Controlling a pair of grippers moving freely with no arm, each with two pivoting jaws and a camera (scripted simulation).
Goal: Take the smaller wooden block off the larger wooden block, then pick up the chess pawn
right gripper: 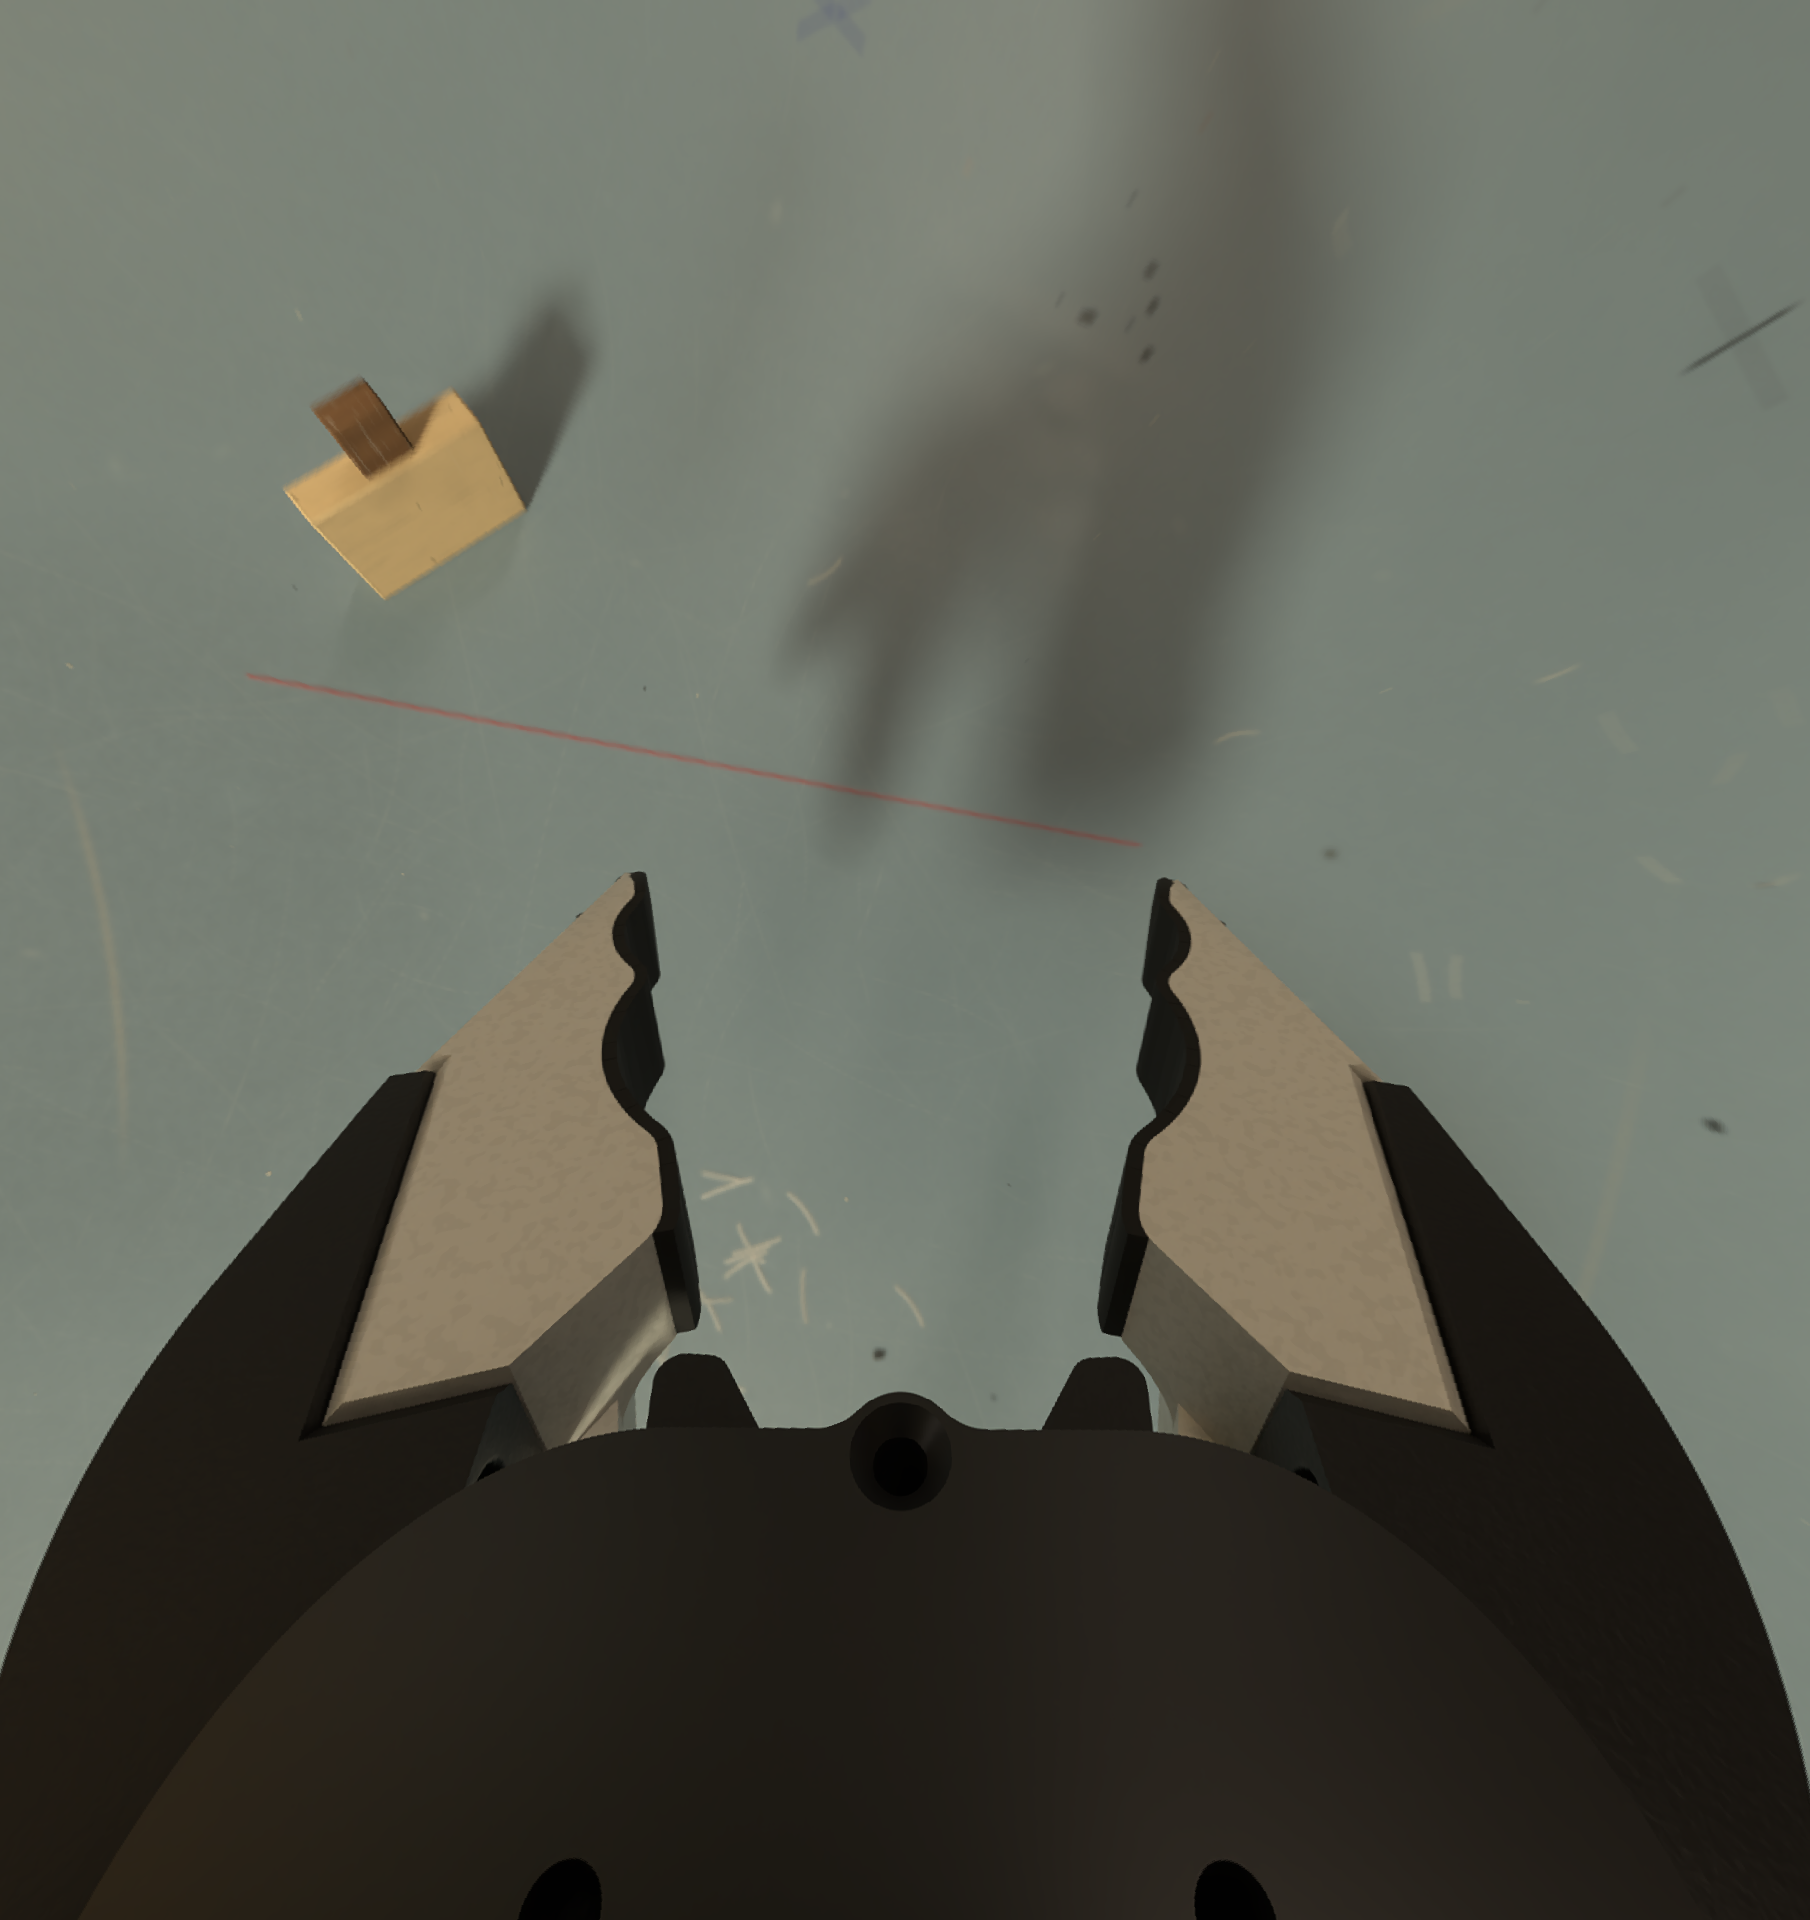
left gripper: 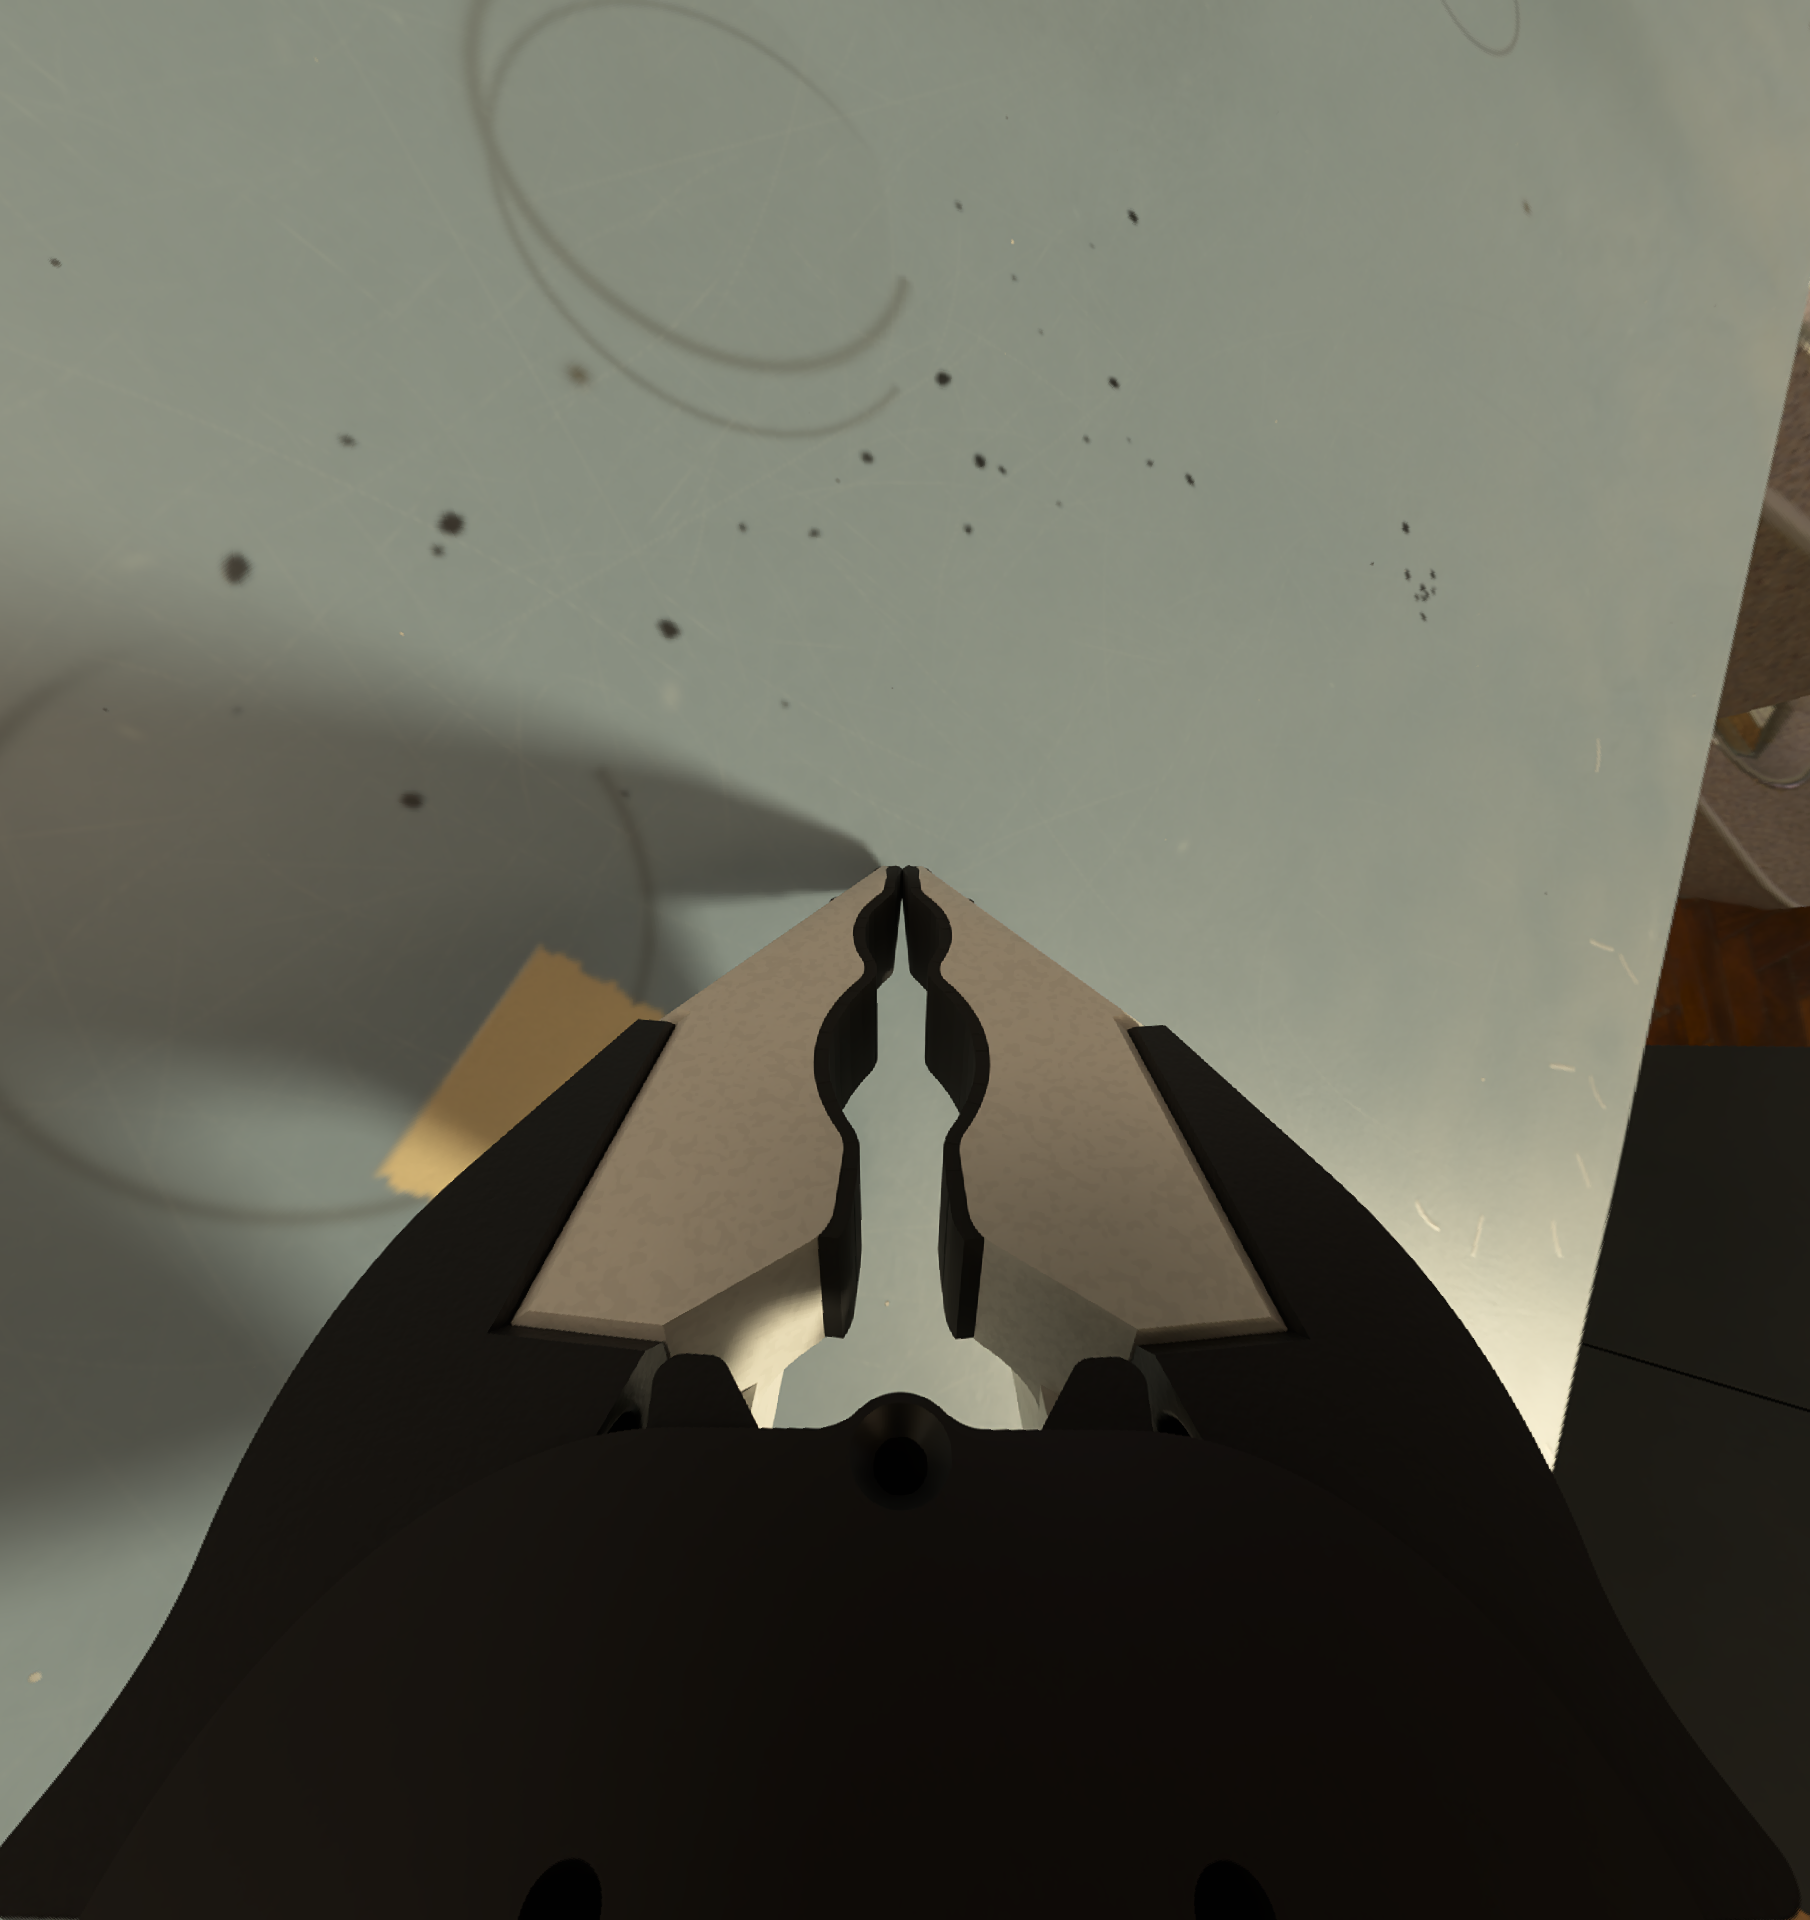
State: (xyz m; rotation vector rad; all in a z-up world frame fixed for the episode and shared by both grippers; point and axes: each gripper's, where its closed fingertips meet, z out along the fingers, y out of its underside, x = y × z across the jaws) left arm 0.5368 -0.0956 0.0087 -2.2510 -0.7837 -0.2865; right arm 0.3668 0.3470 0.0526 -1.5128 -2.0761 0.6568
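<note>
In the right wrist view a larger light wooden block (right gripper: 407, 504) lies on the grey-green table at upper left, with a smaller dark brown wooden block (right gripper: 361, 428) standing on its top. My right gripper (right gripper: 901, 883) is open and empty, well short of the blocks and to their right. My left gripper (left gripper: 902, 873) is shut with nothing between its fingers, low over the table. A tan piece (left gripper: 496, 1081) shows partly behind its left finger; I cannot tell what it is. No chess pawn shows in either view.
The table's right edge (left gripper: 1732, 727) runs close to my left gripper, with floor and clutter beyond it. A thin red line (right gripper: 693, 758) crosses the table ahead of my right gripper. Gripper shadows fall on the table in both views.
</note>
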